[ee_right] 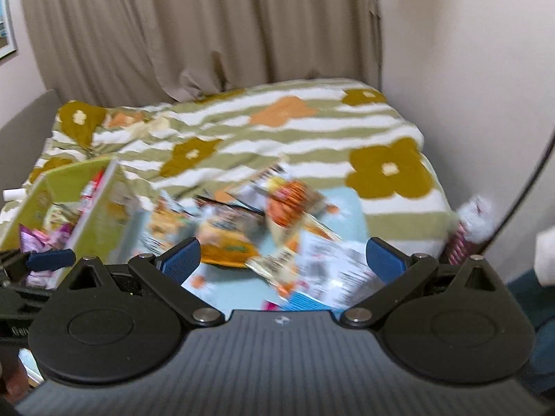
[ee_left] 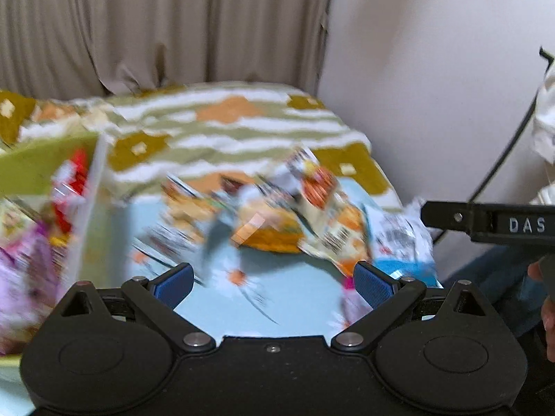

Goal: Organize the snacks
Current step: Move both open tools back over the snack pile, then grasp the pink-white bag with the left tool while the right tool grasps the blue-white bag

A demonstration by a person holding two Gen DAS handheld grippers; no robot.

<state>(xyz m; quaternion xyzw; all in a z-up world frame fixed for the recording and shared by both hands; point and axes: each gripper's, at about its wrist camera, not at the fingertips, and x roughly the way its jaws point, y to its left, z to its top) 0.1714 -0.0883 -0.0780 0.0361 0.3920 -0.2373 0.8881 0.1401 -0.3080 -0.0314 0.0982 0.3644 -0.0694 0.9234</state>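
Note:
A blurred pile of snack packets (ee_left: 277, 208) lies on a light blue cloth (ee_left: 295, 298) on the bed; it also shows in the right wrist view (ee_right: 270, 222). A green box (ee_left: 38, 166) at the left holds red and purple packets; in the right wrist view the green box (ee_right: 90, 222) sits left of the pile. My left gripper (ee_left: 274, 277) is open and empty, just short of the pile. My right gripper (ee_right: 282, 256) is open and empty above the near packets. The left gripper's blue fingertip (ee_right: 52, 258) shows by the box.
A flowered green-striped blanket (ee_right: 277, 128) covers the bed behind the pile. Beige curtains (ee_right: 194, 24) hang at the back and a white wall (ee_right: 468, 69) stands at the right. The right gripper's body (ee_left: 492, 223) sits at the right edge. A dark cable (ee_left: 503, 159) runs down the wall.

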